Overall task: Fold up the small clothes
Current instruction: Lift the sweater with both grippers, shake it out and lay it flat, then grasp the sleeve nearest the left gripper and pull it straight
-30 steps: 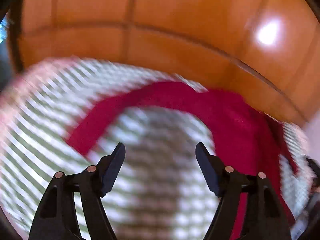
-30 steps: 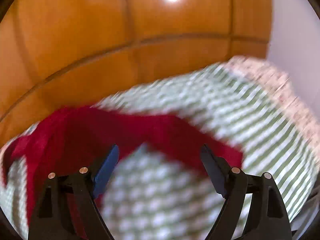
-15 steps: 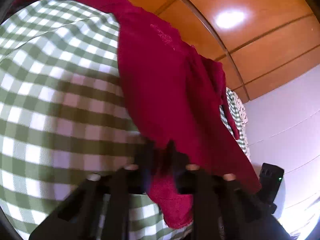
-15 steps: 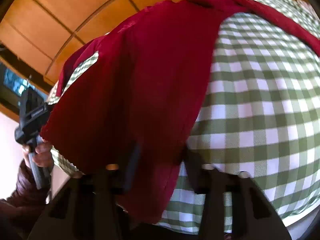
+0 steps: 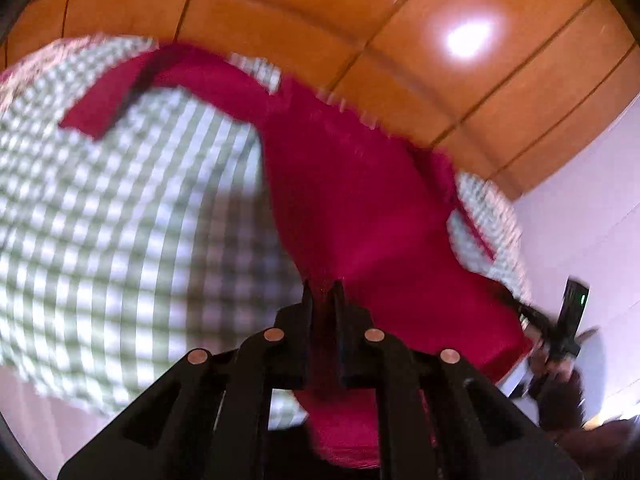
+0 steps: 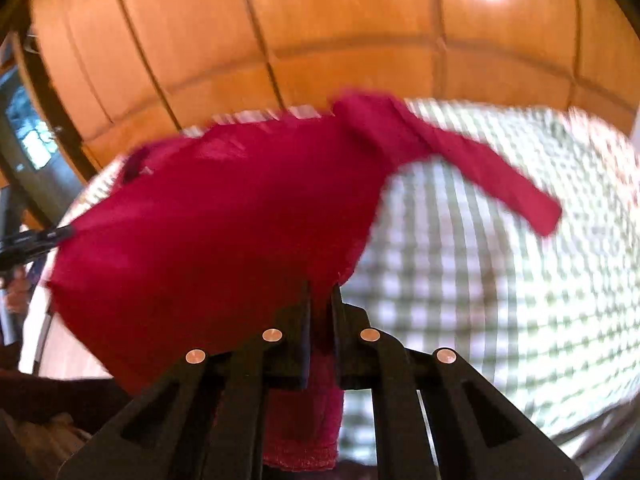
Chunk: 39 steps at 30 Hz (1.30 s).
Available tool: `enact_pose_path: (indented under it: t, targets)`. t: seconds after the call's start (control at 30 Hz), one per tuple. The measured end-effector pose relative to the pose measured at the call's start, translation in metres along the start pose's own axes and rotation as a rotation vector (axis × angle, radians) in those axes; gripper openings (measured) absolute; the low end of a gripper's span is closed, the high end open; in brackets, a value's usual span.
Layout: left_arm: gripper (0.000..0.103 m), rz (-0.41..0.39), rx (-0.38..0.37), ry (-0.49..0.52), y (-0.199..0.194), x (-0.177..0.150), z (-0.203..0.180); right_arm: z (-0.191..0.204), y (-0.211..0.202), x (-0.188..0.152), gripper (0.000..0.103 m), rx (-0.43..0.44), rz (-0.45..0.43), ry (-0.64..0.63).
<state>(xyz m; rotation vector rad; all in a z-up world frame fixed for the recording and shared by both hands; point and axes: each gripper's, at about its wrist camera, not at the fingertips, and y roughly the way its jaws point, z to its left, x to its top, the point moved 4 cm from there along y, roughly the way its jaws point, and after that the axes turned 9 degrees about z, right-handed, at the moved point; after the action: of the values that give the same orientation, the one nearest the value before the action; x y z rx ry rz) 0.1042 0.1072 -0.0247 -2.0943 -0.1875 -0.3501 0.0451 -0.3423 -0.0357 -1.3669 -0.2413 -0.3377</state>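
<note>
A small red long-sleeved garment [image 5: 352, 200] hangs stretched between my two grippers above a table with a green-and-white checked cloth [image 5: 120, 220]. My left gripper [image 5: 323, 294] is shut on one bottom corner of the garment. My right gripper [image 6: 320, 294] is shut on the other bottom corner of the garment [image 6: 224, 216]. One sleeve [image 6: 480, 168] trails out over the cloth; the other sleeve [image 5: 108, 96] lies on the cloth at the far left. The right gripper [image 5: 560, 332] shows at the edge of the left wrist view.
Orange wooden panelled wall [image 6: 320, 32] stands behind the table. A pale wall [image 5: 592, 208] is at the right. The checked cloth [image 6: 500, 280] covers the table, with a floral edge at its far side.
A second ago both grippers were open above the garment. They went down, shut on its bottom corners, and now lift it off the cloth.
</note>
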Motion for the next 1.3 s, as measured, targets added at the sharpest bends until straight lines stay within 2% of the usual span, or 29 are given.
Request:
enact_pose_path:
  t: [0.07,0.1,0.13,0.17,0.27,0.3,0.33,0.37,0.4,0.43,0.47,0.57,0.63,0.67,0.7,0.73,0.83,0.93,0.97,1.0,1.07,1.13,1.3]
  targets:
    - [0.013,0.063,0.053,-0.036,0.025,-0.022,0.013,-0.01,0.025,-0.018,0.007,-0.026,0.062,0.036]
    - [0.018,0.063,0.088,-0.05,0.032,-0.025,0.018,-0.013,0.032,-0.024,0.007,-0.023,0.081,0.05]
    - [0.038,0.056,0.109,-0.091,0.037,-0.032,0.029,-0.018,0.041,-0.032,0.007,-0.016,0.11,0.063]
    - [0.051,0.044,0.098,-0.124,0.037,-0.034,0.035,-0.016,0.045,-0.039,0.007,-0.016,0.119,0.064]
    - [0.051,0.037,0.048,-0.155,0.039,-0.043,0.041,-0.008,0.048,-0.046,0.01,0.009,0.132,0.054]
    - [0.053,0.035,0.038,-0.152,0.042,-0.042,0.038,-0.01,0.044,-0.043,0.023,0.002,0.135,0.052]
    - [0.055,0.037,0.02,-0.144,0.044,-0.044,0.035,-0.014,0.037,-0.042,0.043,-0.021,0.128,0.055]
    - [0.056,0.039,0.022,-0.137,0.048,-0.045,0.033,-0.016,0.03,-0.036,0.05,-0.051,0.1,0.056]
    - [0.051,0.042,0.052,-0.124,0.052,-0.046,0.031,-0.013,0.024,-0.033,0.052,-0.057,0.08,0.053]
    - [0.039,0.053,0.127,-0.102,0.06,-0.046,0.03,-0.011,0.019,-0.026,0.052,-0.058,0.057,0.049]
    - [0.019,0.073,0.162,-0.092,0.065,-0.046,0.03,-0.004,0.016,-0.019,0.052,-0.053,0.035,0.038]
    - [0.019,0.045,0.165,-0.112,0.061,-0.046,0.032,0.019,0.023,0.004,0.052,-0.023,-0.003,-0.007]
    - [0.02,-0.029,0.186,-0.12,0.042,-0.039,0.037,0.042,0.038,0.02,0.052,0.015,-0.018,-0.031]
    - [0.033,-0.082,0.198,-0.148,0.029,-0.032,0.046,0.053,0.045,0.028,0.052,0.026,-0.023,-0.043]
    - [0.051,-0.114,0.214,-0.172,0.02,-0.027,0.053,0.069,0.056,0.038,0.052,0.04,-0.03,-0.06]
    - [0.055,-0.163,0.245,-0.205,0.007,-0.018,0.064,0.08,0.063,0.043,0.052,0.055,-0.033,-0.07]
    - [0.055,-0.235,0.358,-0.284,-0.019,0.007,0.101,0.117,0.087,0.055,0.052,0.106,-0.028,-0.093]
    - [0.058,-0.294,0.442,-0.374,-0.039,0.03,0.141,0.141,0.111,0.051,0.052,0.102,-0.009,-0.127]
    - [0.063,-0.302,0.466,-0.385,-0.042,0.038,0.148,0.144,0.118,0.048,0.053,0.09,-0.002,-0.132]
    - [0.075,-0.307,0.492,-0.389,-0.043,0.047,0.153,0.144,0.121,0.046,0.06,0.082,-0.016,-0.138]
    - [0.085,-0.322,0.559,-0.389,-0.041,0.068,0.16,0.148,0.122,0.04,0.065,0.071,-0.061,-0.16]
    - [0.086,-0.313,0.615,-0.364,-0.031,0.09,0.16,0.149,0.123,0.038,0.071,0.063,-0.08,-0.163]
    - [0.086,-0.251,0.816,-0.34,0.007,0.151,0.178,0.155,0.129,0.042,0.083,0.077,-0.088,-0.16]
